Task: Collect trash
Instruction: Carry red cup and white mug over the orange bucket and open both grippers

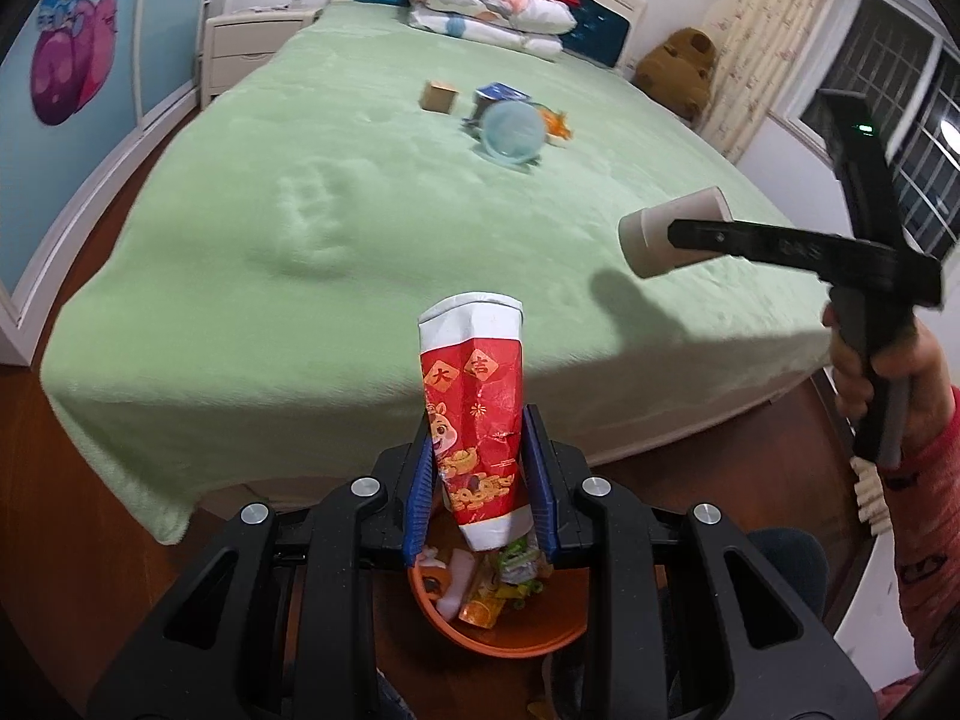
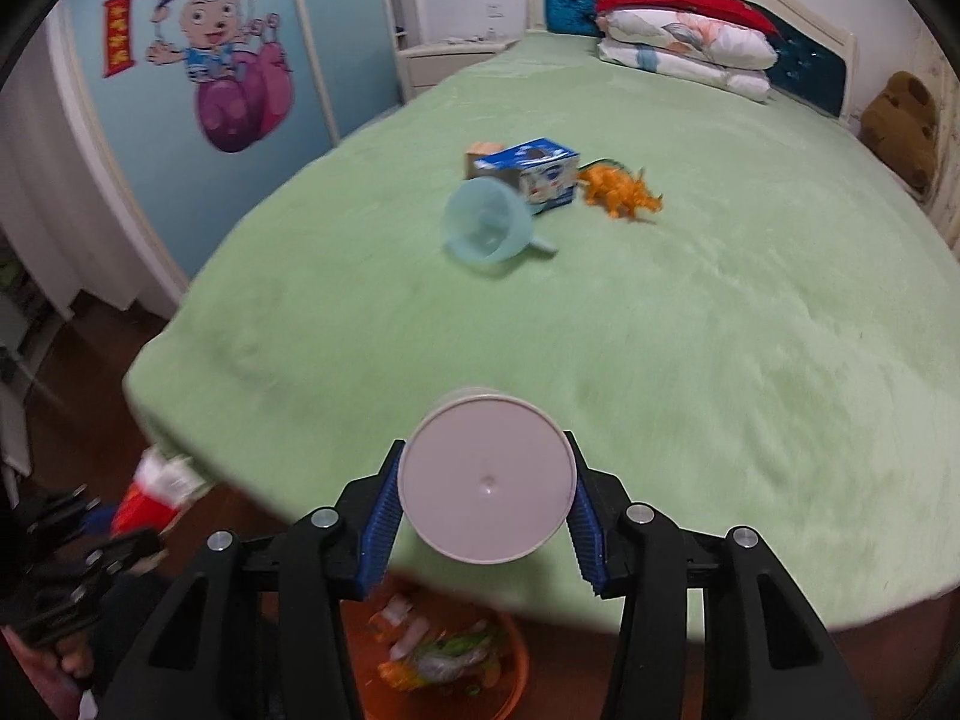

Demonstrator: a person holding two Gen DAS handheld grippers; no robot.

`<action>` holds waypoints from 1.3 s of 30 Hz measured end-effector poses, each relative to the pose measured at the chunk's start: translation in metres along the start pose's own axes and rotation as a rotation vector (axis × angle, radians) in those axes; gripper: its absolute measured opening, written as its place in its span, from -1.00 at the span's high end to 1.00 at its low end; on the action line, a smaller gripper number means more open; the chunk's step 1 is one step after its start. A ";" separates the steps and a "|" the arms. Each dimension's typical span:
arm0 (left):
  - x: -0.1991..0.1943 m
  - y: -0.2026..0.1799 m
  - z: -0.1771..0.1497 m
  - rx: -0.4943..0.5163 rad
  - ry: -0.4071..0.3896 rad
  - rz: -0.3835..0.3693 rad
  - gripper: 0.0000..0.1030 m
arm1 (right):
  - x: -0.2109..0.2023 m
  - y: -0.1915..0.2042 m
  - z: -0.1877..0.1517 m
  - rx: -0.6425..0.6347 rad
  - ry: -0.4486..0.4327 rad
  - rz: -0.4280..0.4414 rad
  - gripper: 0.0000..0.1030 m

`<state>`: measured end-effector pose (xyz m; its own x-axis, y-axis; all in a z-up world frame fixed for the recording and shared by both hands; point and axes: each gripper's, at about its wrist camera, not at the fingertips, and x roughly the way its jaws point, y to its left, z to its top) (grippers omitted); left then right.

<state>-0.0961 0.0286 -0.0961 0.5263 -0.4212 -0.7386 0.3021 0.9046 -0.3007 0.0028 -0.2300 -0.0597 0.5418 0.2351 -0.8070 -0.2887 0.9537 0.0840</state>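
Clamping a crumpled red paper cup [image 1: 474,420], the left gripper [image 1: 483,480] was held above the orange bin [image 1: 510,636], whose rim was largely hidden by the gripper's frame. A white plastic cup [image 2: 486,477] was gripped by the right gripper [image 2: 483,516] over the green bed [image 2: 720,330]. The bin's wrappers [image 2: 438,654] were blurred, and the person's hand [image 1: 870,372] was cut off.
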 end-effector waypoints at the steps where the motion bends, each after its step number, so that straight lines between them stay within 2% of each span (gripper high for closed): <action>1: 0.001 -0.006 -0.003 0.017 0.010 -0.006 0.48 | -0.008 0.004 -0.010 -0.005 -0.004 0.013 0.07; 5: 0.011 -0.025 -0.018 0.075 0.068 -0.024 0.48 | -0.027 0.020 -0.047 -0.033 0.000 0.060 0.07; 9: 0.031 -0.038 -0.042 0.113 0.159 -0.050 0.48 | -0.030 0.034 -0.085 -0.053 0.028 0.060 0.07; 18: 0.099 -0.037 -0.103 0.098 0.398 -0.019 0.48 | 0.027 0.039 -0.171 0.034 0.236 0.082 0.07; 21: 0.118 -0.037 -0.117 0.101 0.451 0.003 0.48 | 0.047 0.040 -0.195 0.064 0.300 0.075 0.07; 25: 0.145 -0.031 -0.133 0.091 0.524 0.035 0.48 | 0.069 0.035 -0.215 0.104 0.353 0.041 0.06; 31: 0.162 -0.032 -0.144 0.107 0.565 0.062 0.44 | 0.094 0.018 -0.224 0.200 0.382 0.021 0.06; 33: 0.163 -0.033 -0.143 0.121 0.564 0.079 0.27 | 0.096 0.013 -0.223 0.225 0.376 0.028 0.04; 34: 0.165 -0.032 -0.141 0.114 0.567 0.081 0.19 | 0.098 0.010 -0.223 0.247 0.377 0.037 -0.04; 35: 0.167 -0.029 -0.141 0.110 0.568 0.083 -0.04 | 0.099 0.007 -0.224 0.261 0.374 0.040 -0.32; 36: 0.167 -0.029 -0.141 0.109 0.563 0.086 -0.18 | 0.099 0.005 -0.223 0.277 0.364 0.036 -0.40; 39: 0.168 -0.027 -0.139 0.114 0.554 0.094 -0.27 | 0.096 0.001 -0.220 0.284 0.346 0.029 -0.43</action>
<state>-0.1261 -0.0578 -0.2958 0.0689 -0.2151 -0.9742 0.3740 0.9109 -0.1746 -0.1191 -0.2475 -0.2658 0.2262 0.2323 -0.9460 -0.0458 0.9726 0.2279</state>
